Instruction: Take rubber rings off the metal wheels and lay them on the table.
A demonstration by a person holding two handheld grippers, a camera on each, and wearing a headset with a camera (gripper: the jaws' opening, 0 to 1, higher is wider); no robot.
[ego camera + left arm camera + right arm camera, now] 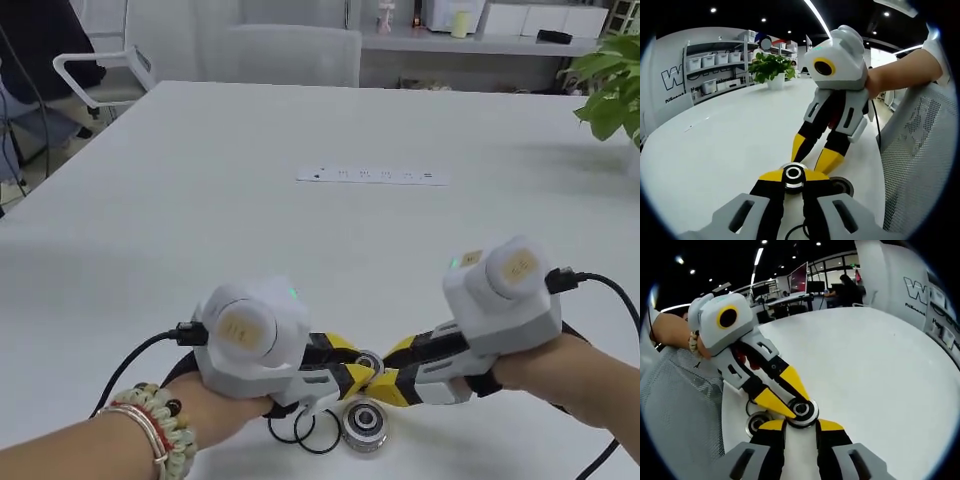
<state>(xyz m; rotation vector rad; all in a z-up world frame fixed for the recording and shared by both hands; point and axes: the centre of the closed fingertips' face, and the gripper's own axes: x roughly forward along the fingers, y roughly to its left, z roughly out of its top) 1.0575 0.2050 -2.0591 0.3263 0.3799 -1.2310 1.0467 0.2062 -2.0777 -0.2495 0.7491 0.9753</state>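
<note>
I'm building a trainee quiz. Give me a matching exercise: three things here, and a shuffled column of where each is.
1 raised metal wheel
2 second metal wheel
3 rubber rings

A loose on the table, beside a wheel
B pinched between left gripper and right gripper tips
C on the table under the grippers

Pairs: 1-B, 2-C, 3-A

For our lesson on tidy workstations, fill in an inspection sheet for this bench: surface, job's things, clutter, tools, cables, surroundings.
Surface: white table, inset socket strip.
Job's things: one metal wheel gripped between the tools; a second wheel and two black rubber rings lying on the table.
Clutter: nothing seen.
Tools: left tool and right tool both shut on the metal wheel.
Cables: black left cable and right cable, one from each tool.
Surroundings: chair, plant, shelf with boxes.
</note>
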